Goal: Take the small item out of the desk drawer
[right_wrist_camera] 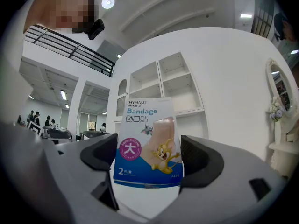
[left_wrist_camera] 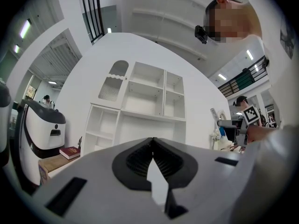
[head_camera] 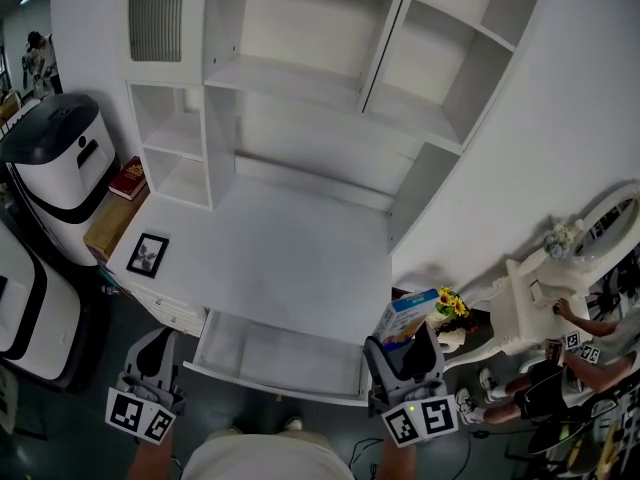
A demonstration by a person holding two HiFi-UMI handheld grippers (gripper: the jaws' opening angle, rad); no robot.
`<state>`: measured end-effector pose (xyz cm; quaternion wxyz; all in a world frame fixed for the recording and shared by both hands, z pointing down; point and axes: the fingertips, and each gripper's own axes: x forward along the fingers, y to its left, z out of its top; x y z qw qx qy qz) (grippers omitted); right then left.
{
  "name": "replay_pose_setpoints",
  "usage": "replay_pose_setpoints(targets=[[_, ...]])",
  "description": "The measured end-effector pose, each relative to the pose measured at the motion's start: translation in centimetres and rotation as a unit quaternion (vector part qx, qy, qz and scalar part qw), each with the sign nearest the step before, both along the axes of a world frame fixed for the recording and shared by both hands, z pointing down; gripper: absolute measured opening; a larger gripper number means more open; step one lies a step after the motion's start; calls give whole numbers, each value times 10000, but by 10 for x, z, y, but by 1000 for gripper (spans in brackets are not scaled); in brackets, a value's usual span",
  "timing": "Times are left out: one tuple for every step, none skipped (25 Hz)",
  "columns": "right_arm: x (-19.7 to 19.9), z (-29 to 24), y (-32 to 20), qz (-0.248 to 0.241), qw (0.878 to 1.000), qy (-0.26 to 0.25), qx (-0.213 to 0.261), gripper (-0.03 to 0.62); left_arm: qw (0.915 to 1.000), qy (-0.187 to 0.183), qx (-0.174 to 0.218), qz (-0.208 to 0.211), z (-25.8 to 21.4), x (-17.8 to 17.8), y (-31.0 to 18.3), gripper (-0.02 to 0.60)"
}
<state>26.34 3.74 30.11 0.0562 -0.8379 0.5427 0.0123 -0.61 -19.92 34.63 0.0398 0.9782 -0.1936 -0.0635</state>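
1. R gripper [right_wrist_camera: 148, 158] was clamped on a box [right_wrist_camera: 147, 139] of bandages. One dark pad sat on each side, w/ the box upright btw them and its printed face toward the gripper's cam.
2. The box was out of the drawer [head_camera: 280, 356]. In the head view it was held in the air off the drawer's right end, by the desk's front-right corner.
3. The drawer stood pulled out from the desk front, its open top facing up.
4. L gripper [left_wrist_camera: 153, 143] was shut, tips meeting, w/ nothing btw them. In the head view it hung off the drawer's left end, near the desk's front-left corner and well apart from the R gripper.
5. The desk [head_camera: 270, 258] was white, w/ open shelves [head_camera: 300, 68] rising at its back.
6. A photo frame [head_camera: 148, 254] lay flat near the desk top's front-left corner.
7. Left of the desk, a red book [head_camera: 128, 178] lay on a brown surface. Just beside that stood a white-and-black machine [head_camera: 55, 153].
8. Right of the desk, yellow flowers [head_camera: 452, 304] showed just beside the box in the head view.
9. Further right stood a white dressing table [head_camera: 525, 298] w/ an oval mirror [head_camera: 612, 220]. A seated person [head_camera: 545, 383] was next to it.
10. Both grippers pointed roughly level toward the shelves. The person holding them stood at the drawer's front.
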Motion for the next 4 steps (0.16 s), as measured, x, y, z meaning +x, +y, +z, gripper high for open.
replay_pose_setpoints(targets=[[0,0,0,-1,10000,-3,6,436,10000,4,4,-7,-1,0,1,15],[0,-1,1,-3,10000,-6,13,436,10000,7,9,-10,-1,0,1,15],[0,-1,1,-6,10000,-7,20,436,10000,9,15,-12,-2,0,2,15],[0,-1,2,-8,10000,-9,28,436,10000,10,21,-12,-2,0,3,15]])
